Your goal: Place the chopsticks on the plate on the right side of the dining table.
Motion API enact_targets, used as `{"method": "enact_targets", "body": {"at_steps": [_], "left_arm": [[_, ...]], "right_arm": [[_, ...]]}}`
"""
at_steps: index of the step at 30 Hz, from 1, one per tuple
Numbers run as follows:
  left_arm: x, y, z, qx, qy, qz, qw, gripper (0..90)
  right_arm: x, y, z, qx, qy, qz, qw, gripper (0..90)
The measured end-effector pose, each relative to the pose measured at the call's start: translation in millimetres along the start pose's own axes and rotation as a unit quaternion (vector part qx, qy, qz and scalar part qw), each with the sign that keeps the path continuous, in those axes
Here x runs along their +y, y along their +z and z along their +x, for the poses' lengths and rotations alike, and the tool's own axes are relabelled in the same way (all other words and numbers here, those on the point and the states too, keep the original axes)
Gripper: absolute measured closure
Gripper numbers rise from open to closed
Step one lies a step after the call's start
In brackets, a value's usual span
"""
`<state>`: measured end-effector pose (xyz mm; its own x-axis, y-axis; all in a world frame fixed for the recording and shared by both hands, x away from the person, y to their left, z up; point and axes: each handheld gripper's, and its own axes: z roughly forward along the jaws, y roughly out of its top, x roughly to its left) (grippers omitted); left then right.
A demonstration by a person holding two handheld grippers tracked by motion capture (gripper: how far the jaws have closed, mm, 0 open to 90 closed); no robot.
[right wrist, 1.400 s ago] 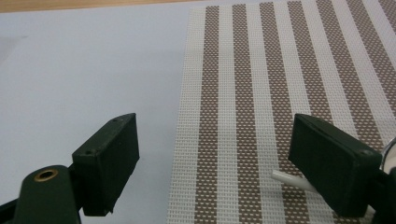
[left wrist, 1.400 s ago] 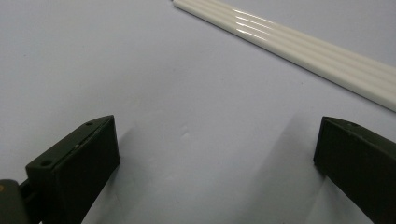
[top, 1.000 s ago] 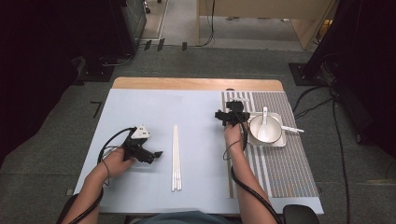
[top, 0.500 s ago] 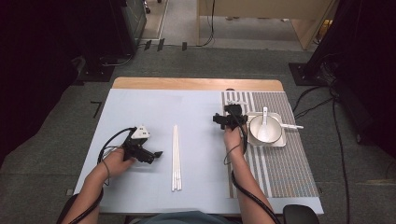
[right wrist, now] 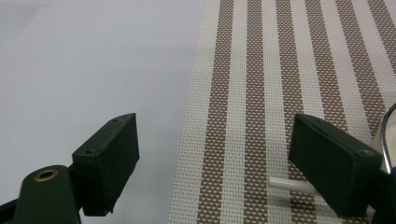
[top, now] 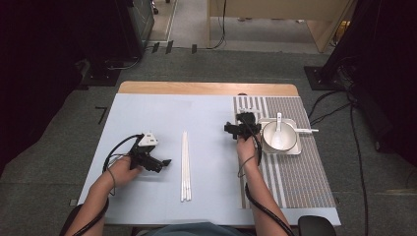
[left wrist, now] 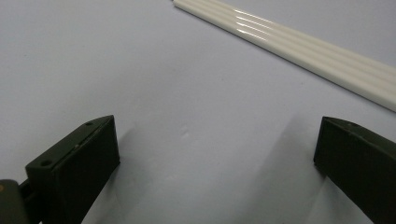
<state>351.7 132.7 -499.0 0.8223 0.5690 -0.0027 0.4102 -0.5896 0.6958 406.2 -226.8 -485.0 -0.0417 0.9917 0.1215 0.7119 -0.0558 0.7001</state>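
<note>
Left gripper (top: pixel 156 162): jaws wide apart, clamped on nothing, resting low over the pale blue table cover (top: pixel 147 113), aimed toward 3 o'clock. White chopsticks (top: pixel 185 164): lying side by side on the cover just beside that gripper at its 3 o'clock, running from 12 to 6, untouched; seen crossing the upper right in the left gripper view (left wrist: pixel 299 49). Right gripper (top: pixel 242 129): jaws likewise apart, empty, over the left edge of the striped placemat (top: pixel 295 172). Bowl (top: pixel 280 137) with spoon (top: pixel 278 129) close at its 3 o'clock, on a square plate (top: pixel 295 150).
</note>
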Motion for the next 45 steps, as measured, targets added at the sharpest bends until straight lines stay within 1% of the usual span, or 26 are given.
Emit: {"method": "enact_targets", "body": {"at_steps": [4, 6, 8, 11, 14, 17, 20, 24, 27, 40, 41, 45], "left_arm": [[0.0, 0.0, -0.1, 0.000, 0.000, 0.000, 1.0000, 0.0], [0.0, 0.0, -0.1, 0.000, -0.001, 0.000, 1.0000, 0.0], [0.0, 0.0, -0.1, 0.000, -0.001, 0.000, 1.0000, 0.0], [0.0, -0.1, -0.1, 0.000, 0.000, 0.001, 1.0000, 0.0], [0.0, 0.0, 0.0, 0.000, 0.000, 0.001, 1.0000, 0.0], [0.0, 0.0, 0.0, 0.000, 0.000, 0.001, 1.0000, 0.0], [0.0, -0.1, -0.1, 0.000, 0.000, 0.001, 1.0000, 0.0], [0.0, 0.0, -0.1, 0.000, 0.000, 0.001, 1.0000, 0.0], [0.0, 0.0, -0.1, 0.000, 0.000, 0.001, 1.0000, 0.0], [0.0, 0.0, -0.2, 0.001, -0.001, 0.001, 1.0000, 0.0], [0.0, 0.0, -0.2, 0.001, -0.001, 0.001, 1.0000, 0.0], [0.0, 0.1, -0.2, 0.001, -0.001, 0.000, 1.0000, 0.0]], "right_arm": [[-0.6, -0.4, 0.4, 0.001, -0.004, 0.001, 1.0000, 16.1], [0.1, -2.2, 2.5, 0.001, -0.013, -0.012, 0.9999, 16.0], [0.0, -4.7, 8.4, 0.008, -0.026, -0.015, 0.9995, 16.1], [-2.4, -7.5, 21.0, 0.030, -0.034, -0.013, 0.9989, 16.1], [-7.3, -7.8, 31.2, 0.038, -0.047, -0.009, 0.9981, 16.1], [-12.6, -5.4, 34.2, 0.041, -0.051, -0.003, 0.9979, 16.1], [-16.1, -2.2, 31.2, 0.036, -0.049, 0.003, 0.9981, 16.1], [-16.4, -1.3, 23.0, 0.028, -0.038, 0.002, 0.9989, 16.2], [-15.4, -1.9, 18.9, 0.022, -0.035, 0.000, 0.9992, 16.2], [-14.8, -6.3, 11.7, 0.021, -0.028, -0.001, 0.9994, 16.2], [-14.7, -6.8, 10.9, 0.020, -0.024, -0.002, 0.9995, 16.2], [-14.3, -7.8, 8.4, 0.016, -0.027, -0.001, 0.9995, 16.2]]}}
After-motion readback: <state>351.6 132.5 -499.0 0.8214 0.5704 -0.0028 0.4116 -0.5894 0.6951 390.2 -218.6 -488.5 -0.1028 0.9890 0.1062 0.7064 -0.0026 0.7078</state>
